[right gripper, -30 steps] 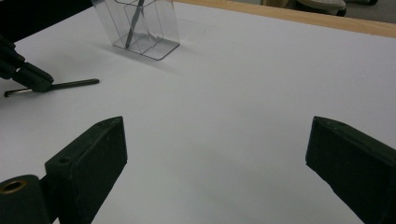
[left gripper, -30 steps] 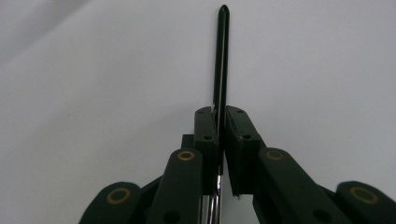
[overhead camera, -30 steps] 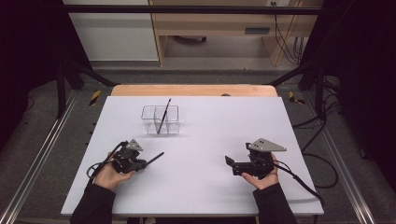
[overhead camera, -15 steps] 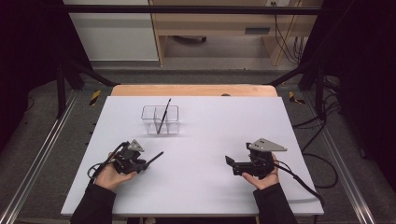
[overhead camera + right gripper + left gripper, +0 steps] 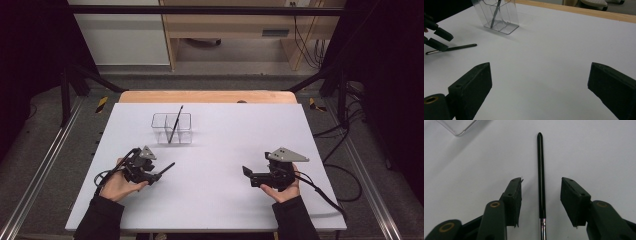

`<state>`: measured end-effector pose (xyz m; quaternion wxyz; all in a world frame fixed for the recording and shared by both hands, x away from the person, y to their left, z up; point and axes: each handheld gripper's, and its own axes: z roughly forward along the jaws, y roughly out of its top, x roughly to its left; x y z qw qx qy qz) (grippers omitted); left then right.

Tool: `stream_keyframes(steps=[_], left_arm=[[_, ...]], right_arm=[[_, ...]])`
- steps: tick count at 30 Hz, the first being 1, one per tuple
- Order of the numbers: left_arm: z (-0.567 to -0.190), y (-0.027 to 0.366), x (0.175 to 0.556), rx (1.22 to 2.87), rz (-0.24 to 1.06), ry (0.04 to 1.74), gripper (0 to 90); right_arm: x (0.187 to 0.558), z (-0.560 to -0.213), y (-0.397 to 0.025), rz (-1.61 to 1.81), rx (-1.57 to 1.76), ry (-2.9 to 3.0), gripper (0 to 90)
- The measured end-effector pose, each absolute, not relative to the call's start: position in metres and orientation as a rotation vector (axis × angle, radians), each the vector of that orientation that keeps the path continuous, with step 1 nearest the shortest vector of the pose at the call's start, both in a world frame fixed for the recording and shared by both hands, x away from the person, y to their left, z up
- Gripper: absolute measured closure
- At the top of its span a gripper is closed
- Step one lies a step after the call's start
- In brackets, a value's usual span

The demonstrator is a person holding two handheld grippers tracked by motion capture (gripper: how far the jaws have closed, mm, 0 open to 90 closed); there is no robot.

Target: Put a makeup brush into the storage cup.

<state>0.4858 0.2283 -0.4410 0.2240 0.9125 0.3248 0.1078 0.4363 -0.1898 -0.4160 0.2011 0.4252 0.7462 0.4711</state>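
Note:
A black pen [image 5: 541, 175] with a silver end lies flat on the white table [image 5: 225, 135]. My left gripper [image 5: 541, 181] is open, one jaw on each side of the pen and neither touching it. In the high view this left gripper [image 5: 156, 175] sits at the near left, the pen [image 5: 166, 169] poking out from it toward the far right. A clear divided holder [image 5: 172, 128] stands farther back with a second dark pen [image 5: 175, 124] leaning in it. My right gripper [image 5: 540, 75] is wide open over bare table, at the near right [image 5: 247, 175].
The right gripper view shows the holder [image 5: 499, 15], the lying pen [image 5: 456, 48] and the left gripper's jaws [image 5: 439, 37] at its far left. A wooden strip [image 5: 207, 96] borders the table's far edge. Cables [image 5: 320, 192] trail from the right gripper.

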Motion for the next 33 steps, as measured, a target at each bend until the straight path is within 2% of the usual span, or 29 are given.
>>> stream_keyframes(steps=[7,19,33], left_arm=[[-0.442,0.218,0.495,2.601,0.270,0.885,49.9],[-0.448,0.219,0.498,2.634,0.199,0.918,67.4],[-0.448,0.216,0.496,2.648,0.161,0.954,79.8]], right_arm=[[0.436,-0.415,-0.190,1.321,1.189,2.081,5.7],[0.436,-0.415,-0.191,1.321,1.188,2.084,5.7],[0.437,-0.416,-0.189,1.316,1.192,2.096,5.7]])
